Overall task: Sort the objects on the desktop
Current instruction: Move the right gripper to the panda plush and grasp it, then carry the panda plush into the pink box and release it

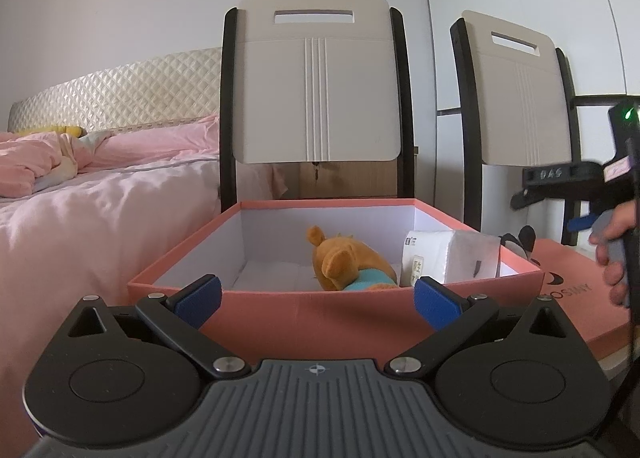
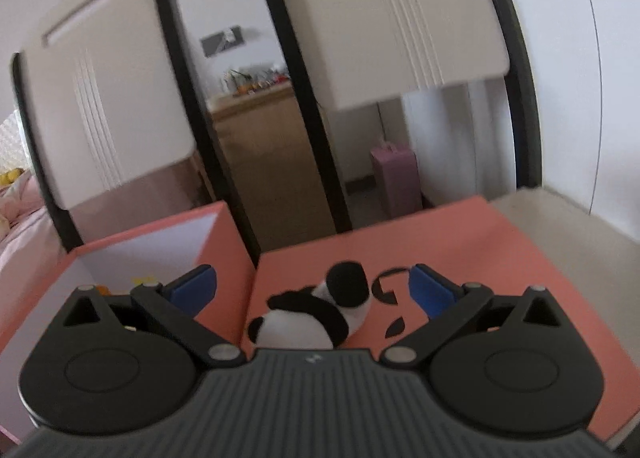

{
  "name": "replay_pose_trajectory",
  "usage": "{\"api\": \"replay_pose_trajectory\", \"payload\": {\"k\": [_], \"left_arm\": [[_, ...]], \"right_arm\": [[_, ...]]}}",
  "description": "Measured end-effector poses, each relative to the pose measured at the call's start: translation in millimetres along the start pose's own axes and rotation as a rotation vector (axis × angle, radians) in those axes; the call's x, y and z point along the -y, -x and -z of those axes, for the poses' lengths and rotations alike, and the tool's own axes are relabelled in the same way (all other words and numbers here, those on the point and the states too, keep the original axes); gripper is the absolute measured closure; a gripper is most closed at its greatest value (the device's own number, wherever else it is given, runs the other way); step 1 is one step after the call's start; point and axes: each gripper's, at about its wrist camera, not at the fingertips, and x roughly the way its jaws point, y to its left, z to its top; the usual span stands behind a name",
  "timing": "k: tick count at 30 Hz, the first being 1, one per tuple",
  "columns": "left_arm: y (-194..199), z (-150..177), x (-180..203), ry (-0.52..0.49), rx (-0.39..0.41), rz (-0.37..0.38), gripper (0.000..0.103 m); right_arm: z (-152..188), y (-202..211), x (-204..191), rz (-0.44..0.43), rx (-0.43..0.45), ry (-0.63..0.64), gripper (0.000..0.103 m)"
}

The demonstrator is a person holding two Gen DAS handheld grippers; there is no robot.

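Pink box [image 1: 332, 314] partly filled: brown plush [image 1: 344, 262], tissue pack [image 1: 448, 258] inside.
Panda plush [image 2: 316, 318] left on lid [image 2: 480, 258], lower centre; right gripper [image 2: 312, 290] and left gripper [image 1: 318, 298] held wide open, empty.

The bench [image 2: 560, 218] shows as a pale surface only at the far right, past the pink box lid [image 2: 460, 250]. That flat lid lies on it, with the open pink box [image 1: 320, 310] just left of the lid and touching its side. A panda plush [image 2: 316, 314] lies on the lid, near the edge closest to the box.
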Motion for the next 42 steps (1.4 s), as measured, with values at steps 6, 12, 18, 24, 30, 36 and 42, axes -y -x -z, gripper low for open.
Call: {"api": "replay_pose_trajectory", "payload": {"k": [6,12,18,24,30,36,42], "left_arm": [[-2,1,0,-0.007,-0.005,-0.007,0.000],[-3,2,-1,-0.011,-0.010,-0.007,0.000],[-4,2,-5,0.001,-0.011,-0.012,0.000],[-5,1,-10,0.003,-0.006,-0.044,0.000],[-4,1,-5,-0.008,-0.010,-0.029,0.000],[-2,0,-7,-0.017,-0.006,-0.022,0.000],[-3,-5,-18,0.017,-0.018,-0.038,0.000]], "right_arm": [[13,-29,3,-0.058,-0.111,-0.090,0.009],[21,-47,-1,-0.059,-0.180,-0.123,0.024],[23,-54,3,-0.071,-0.195,-0.133,0.036],[22,-49,-2,-0.090,-0.182,-0.120,0.041],[9,-26,-8,-0.100,-0.092,-0.091,0.041],[-1,0,-29,-0.127,-0.014,-0.055,0.041],[-7,28,-66,-0.192,0.084,0.031,0.041]]}}
